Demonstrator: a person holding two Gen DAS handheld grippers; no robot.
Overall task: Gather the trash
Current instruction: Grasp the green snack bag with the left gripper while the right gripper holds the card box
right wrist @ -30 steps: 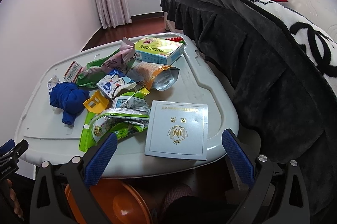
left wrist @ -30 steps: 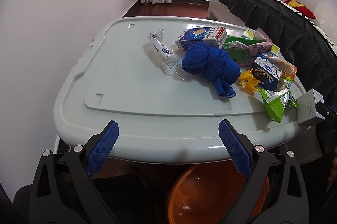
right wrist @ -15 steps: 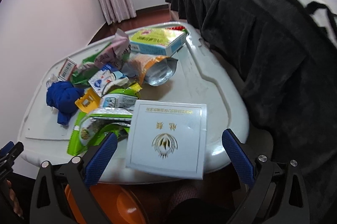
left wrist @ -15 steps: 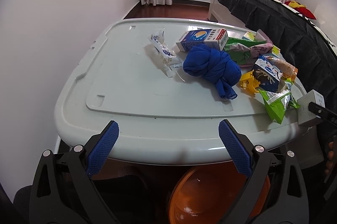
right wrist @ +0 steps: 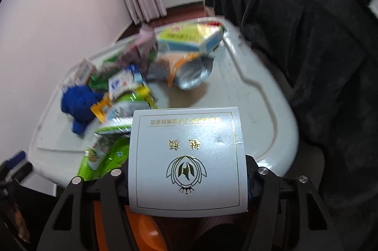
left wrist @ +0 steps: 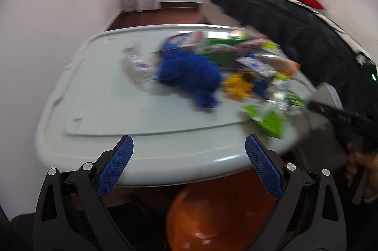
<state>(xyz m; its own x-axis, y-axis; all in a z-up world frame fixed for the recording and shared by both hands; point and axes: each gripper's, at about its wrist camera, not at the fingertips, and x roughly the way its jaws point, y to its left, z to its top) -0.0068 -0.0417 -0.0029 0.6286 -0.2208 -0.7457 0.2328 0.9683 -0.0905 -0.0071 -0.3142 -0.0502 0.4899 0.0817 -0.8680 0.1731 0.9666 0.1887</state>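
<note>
My right gripper (right wrist: 187, 176) is shut on a pale blue box (right wrist: 187, 159) with gold print, holding it off the front edge of the grey table (right wrist: 267, 104); the box hides the pads. In the left wrist view the same box (left wrist: 329, 95) shows at the far right with the right gripper's arm. My left gripper (left wrist: 189, 170) is open and empty, just in front of the table's near edge (left wrist: 141, 156). Trash lies across the table: a blue cloth (left wrist: 189, 76), green snack bags (left wrist: 269, 116), a yellow wrapper (left wrist: 238, 85), a blue carton (left wrist: 179, 42). The left wrist view is blurred.
An orange bin (left wrist: 212, 220) stands below the table's front edge, also seen in the right wrist view (right wrist: 144, 232). A black-covered bed (right wrist: 307, 38) runs along the right side. A light wall (left wrist: 47, 38) stands to the left. A green-and-blue flat box (right wrist: 189, 38) lies at the table's far end.
My right gripper closed on the pale blue box and drew it off the table toward the front edge. My left gripper swung, blurring its view, and stays open.
</note>
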